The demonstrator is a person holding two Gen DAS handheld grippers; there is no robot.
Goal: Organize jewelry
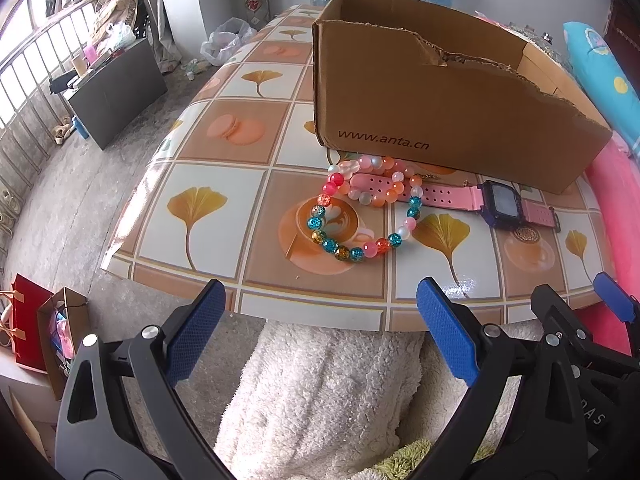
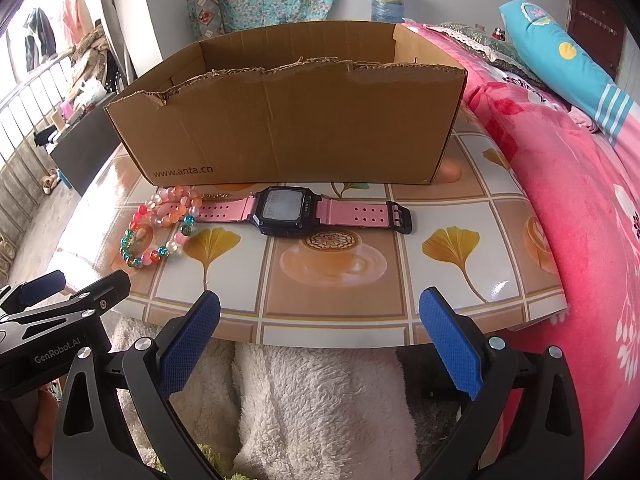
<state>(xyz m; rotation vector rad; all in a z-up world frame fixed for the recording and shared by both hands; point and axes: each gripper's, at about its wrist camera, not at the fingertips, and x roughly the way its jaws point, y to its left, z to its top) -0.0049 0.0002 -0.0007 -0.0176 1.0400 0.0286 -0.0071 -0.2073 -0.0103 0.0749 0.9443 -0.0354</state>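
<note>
Pink-strapped digital watch lies flat on the table, just in front of the cardboard box, parallel to the box's front wall. Two beaded bracelets, a multicolour one and a pink-orange one, overlap each other at the watch's left strap end. Left tool sits off the table's near edge, jaws wide apart, holding nothing; bracelets lie ahead of it, well apart. Right tool likewise wide open and empty beyond the near edge, watch straight ahead. Right view shows the strap buckle and the pink blanket at the table's right edge. Left view shows the floor past the left edge.
</note>
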